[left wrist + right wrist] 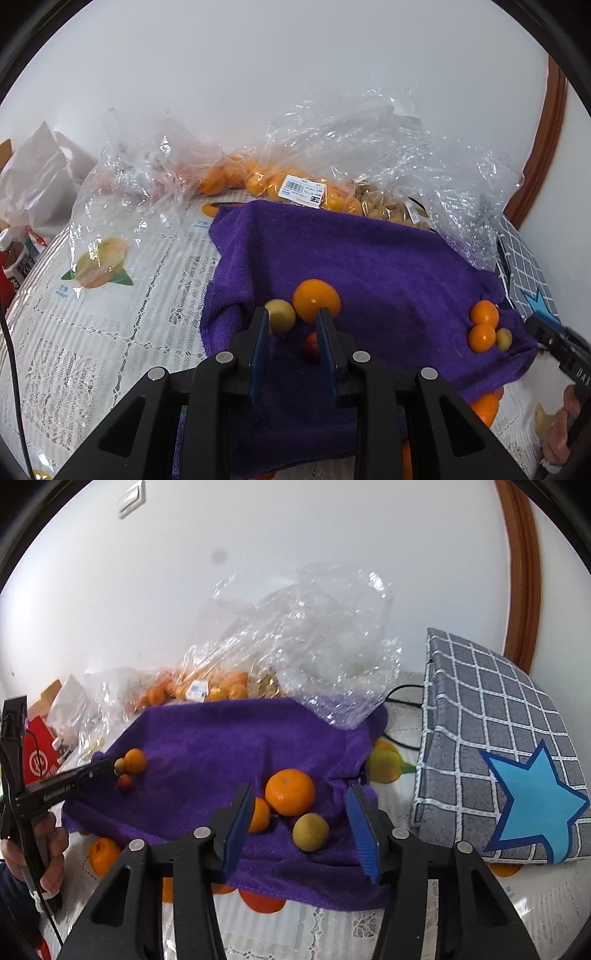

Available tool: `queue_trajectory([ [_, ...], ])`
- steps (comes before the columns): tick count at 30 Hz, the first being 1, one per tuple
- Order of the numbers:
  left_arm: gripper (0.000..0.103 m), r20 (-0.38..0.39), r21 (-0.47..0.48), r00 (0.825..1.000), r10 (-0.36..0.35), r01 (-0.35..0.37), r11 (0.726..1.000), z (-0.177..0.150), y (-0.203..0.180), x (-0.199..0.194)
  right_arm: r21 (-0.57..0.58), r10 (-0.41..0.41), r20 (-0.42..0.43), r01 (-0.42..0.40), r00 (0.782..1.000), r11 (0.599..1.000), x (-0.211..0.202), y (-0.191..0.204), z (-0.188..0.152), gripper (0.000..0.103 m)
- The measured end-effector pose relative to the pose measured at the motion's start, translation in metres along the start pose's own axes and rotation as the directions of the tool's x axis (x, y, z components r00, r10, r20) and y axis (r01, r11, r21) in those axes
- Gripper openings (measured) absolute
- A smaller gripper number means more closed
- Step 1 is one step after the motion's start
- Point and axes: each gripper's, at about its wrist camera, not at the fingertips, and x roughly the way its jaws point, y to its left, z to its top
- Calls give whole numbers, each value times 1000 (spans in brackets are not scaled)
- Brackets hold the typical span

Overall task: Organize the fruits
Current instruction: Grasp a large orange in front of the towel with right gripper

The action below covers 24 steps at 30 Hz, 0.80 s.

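1. Right gripper [301, 805] fills the foreground, blue pads apart, nothing clamped between them.
2. Purple towel [221, 734] spread on a lace tablecloth [325, 934].
3. Just past the fingertips: large orange [290, 792], smaller orange [258, 814] touching its left side and partly behind the left finger, yellow-green fruit [310, 831] in front.
4. Far left on the towel: small orange [135, 760], greenish fruit [120, 765], red fruit [125, 782], clustered at the tip of the left gripper [101, 768], held by a hand [51, 853].
5. Clear plastic bags [303, 638] at the towel's far edge, oranges inside.
6. Grey checked cushion [491, 716] with blue star, right.
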Motion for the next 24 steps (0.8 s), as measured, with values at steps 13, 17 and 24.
queue_trajectory([
  [13,30,24,40,997,-74,73,997,-7,-7,-16,-86,160,-55,-164,986,983,-6,44,-17,45],
  [17,36,70,63,996,-52,47,997,-11,-9,-29,-97,223,-58,-227,973,969,-15,56,-27,45],
  [24,37,62,65,996,-56,52,997,-27,-8,-46,-134,220,-108,-234,969,963,-18,75,-48,45],
])
